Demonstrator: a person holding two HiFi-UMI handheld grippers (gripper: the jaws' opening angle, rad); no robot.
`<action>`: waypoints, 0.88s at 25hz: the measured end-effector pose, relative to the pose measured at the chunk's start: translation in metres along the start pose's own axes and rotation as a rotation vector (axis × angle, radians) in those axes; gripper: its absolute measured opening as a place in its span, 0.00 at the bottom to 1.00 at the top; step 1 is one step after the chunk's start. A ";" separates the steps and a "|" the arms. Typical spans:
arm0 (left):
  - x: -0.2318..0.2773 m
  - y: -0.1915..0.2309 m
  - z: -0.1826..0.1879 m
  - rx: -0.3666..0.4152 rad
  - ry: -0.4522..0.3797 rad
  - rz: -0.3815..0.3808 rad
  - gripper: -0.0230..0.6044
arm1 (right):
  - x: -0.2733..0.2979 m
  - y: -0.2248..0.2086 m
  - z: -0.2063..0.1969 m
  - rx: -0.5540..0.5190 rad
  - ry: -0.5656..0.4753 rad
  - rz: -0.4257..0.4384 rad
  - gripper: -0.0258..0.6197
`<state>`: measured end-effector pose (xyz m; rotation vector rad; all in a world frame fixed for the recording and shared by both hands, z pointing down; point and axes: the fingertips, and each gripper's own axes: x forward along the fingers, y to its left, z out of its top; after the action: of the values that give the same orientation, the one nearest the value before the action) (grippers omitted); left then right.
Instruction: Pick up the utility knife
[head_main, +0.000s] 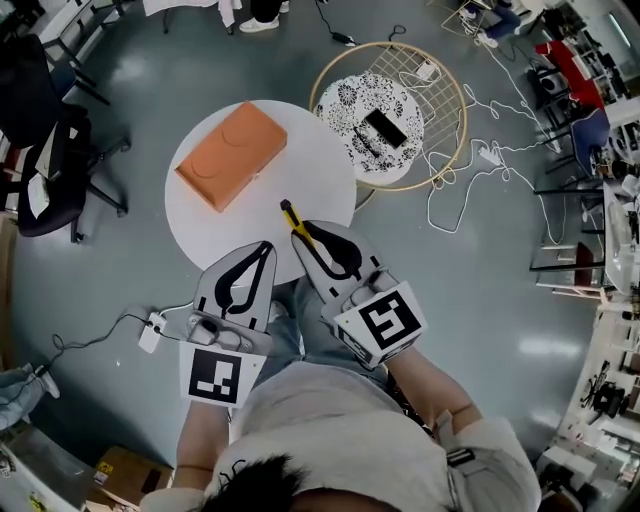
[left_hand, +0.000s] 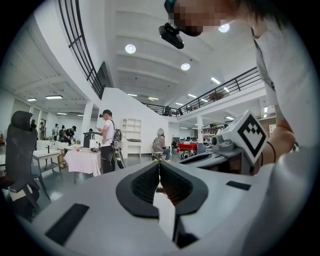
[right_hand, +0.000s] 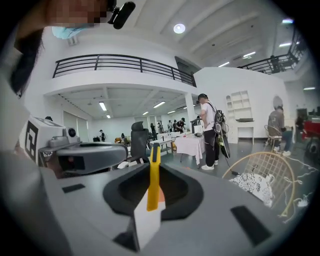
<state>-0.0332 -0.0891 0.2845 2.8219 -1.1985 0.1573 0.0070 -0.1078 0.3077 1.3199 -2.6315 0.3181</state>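
Note:
The utility knife is yellow with a black tip. It sticks out from my right gripper, which is shut on it over the near edge of the round white table. In the right gripper view the knife stands upright between the closed jaws of the right gripper, lifted off the table and pointing out into the room. My left gripper sits just left of it, shut with nothing held. In its own view the left gripper shows its jaws pressed together.
An orange box lies on the table's far left. A round wire side table with a patterned cloth and a black phone stands beyond on the right. A black office chair is at the left. Cables trail on the floor.

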 end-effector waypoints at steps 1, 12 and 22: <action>-0.001 -0.001 0.002 0.004 -0.002 -0.003 0.05 | -0.004 0.002 0.004 0.008 -0.020 0.003 0.14; -0.016 -0.010 0.017 0.028 -0.018 -0.022 0.05 | -0.035 0.023 0.032 0.022 -0.160 0.037 0.14; -0.028 -0.016 0.025 0.030 -0.042 -0.014 0.05 | -0.049 0.033 0.044 -0.011 -0.208 0.037 0.14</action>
<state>-0.0390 -0.0609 0.2563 2.8727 -1.1939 0.1171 0.0064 -0.0624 0.2497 1.3705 -2.8252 0.1795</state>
